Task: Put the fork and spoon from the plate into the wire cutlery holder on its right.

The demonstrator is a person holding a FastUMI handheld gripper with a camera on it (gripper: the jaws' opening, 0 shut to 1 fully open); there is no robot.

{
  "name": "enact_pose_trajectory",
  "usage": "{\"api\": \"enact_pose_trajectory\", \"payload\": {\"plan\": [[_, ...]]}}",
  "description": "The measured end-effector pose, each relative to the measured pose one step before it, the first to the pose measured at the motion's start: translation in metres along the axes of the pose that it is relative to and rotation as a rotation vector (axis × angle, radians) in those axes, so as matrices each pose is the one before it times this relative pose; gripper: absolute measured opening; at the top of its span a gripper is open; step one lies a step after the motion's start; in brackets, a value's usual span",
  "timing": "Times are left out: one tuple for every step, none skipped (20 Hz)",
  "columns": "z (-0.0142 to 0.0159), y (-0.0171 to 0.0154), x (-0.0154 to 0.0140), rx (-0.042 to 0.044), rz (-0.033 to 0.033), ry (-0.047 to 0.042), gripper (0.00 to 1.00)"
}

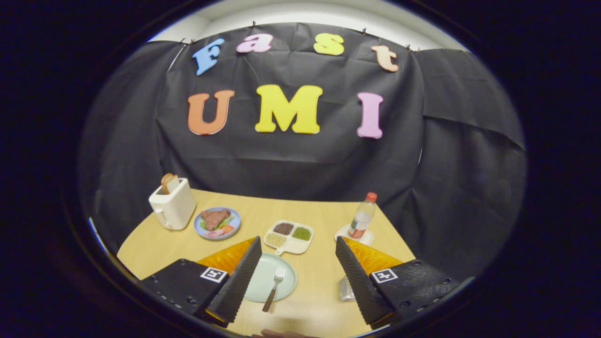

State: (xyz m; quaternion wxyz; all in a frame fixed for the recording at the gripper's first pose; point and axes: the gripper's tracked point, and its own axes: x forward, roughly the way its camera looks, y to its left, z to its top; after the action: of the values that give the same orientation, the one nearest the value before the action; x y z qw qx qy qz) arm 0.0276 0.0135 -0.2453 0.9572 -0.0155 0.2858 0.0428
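Observation:
A pale green plate (281, 274) lies on the wooden table just ahead of my left finger, partly hidden by it. A fork (274, 288) with a brown handle rests on the plate, tines pointing away and handle hanging over the near rim. A sliver of the wire cutlery holder (346, 289) shows beside my right finger, mostly covered by it. My gripper (297, 248) hovers above the table, open, with nothing between its fingers. The fork sits between the fingers, nearer the left one.
Beyond the plate stands a white divided dish (288, 236) with several fillings. A blue plate of food (217, 223) and a white toaster (172, 204) are at the far left. A bottle with a red cap (362, 217) stands on a coaster at the far right.

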Motion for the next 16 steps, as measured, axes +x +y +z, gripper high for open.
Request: {"api": "enact_pose_trajectory", "payload": {"plan": [[-0.01482, 0.00247, 0.00485, -0.00077, 0.00281, 0.03932, 0.95], [-0.01392, 0.00281, 0.00408, -0.0018, 0.0054, 0.04107, 0.95], [-0.01416, 0.00298, 0.00542, 0.00045, 0.00113, 0.03724, 0.95], [-0.01372, 0.00064, 0.00451, -0.00313, -0.00751, 0.0353, 0.95], [-0.01382, 0.00267, 0.00571, -0.0053, -0.00471, 0.03939, 0.95], [-0.01352, 0.00236, 0.00567, -0.00976, -0.00092, 0.04199, 0.95], [-0.0133, 0.00347, 0.00549, -0.00286, 0.00062, 0.03626, 0.95], [-0.01226, 0.00273, 0.0028, 0.00202, -0.00005, 0.03721, 0.95], [-0.01493, 0.00245, 0.00261, 0.002, -0.00084, 0.03833, 0.95], [-0.00963, 0.0017, 0.00301, 0.0094, 0.00219, 0.03546, 0.95], [-0.00774, 0.00226, 0.00433, 0.01545, 0.01042, 0.03211, 0.96], [-0.00573, 0.00114, 0.00486, 0.01132, 0.00192, 0.02384, 0.96], [-0.00681, 0.00062, 0.00588, 0.00628, 0.0003, 0.02467, 0.96], [-0.00605, 0.00348, 0.00355, 0.00281, 0.01438, 0.02639, 0.95], [-0.00735, 0.00135, 0.00431, -0.00266, -0.00461, 0.02679, 0.95], [-0.00537, 0.00189, 0.00399, -0.00128, 0.00218, 0.02281, 0.95]]}}
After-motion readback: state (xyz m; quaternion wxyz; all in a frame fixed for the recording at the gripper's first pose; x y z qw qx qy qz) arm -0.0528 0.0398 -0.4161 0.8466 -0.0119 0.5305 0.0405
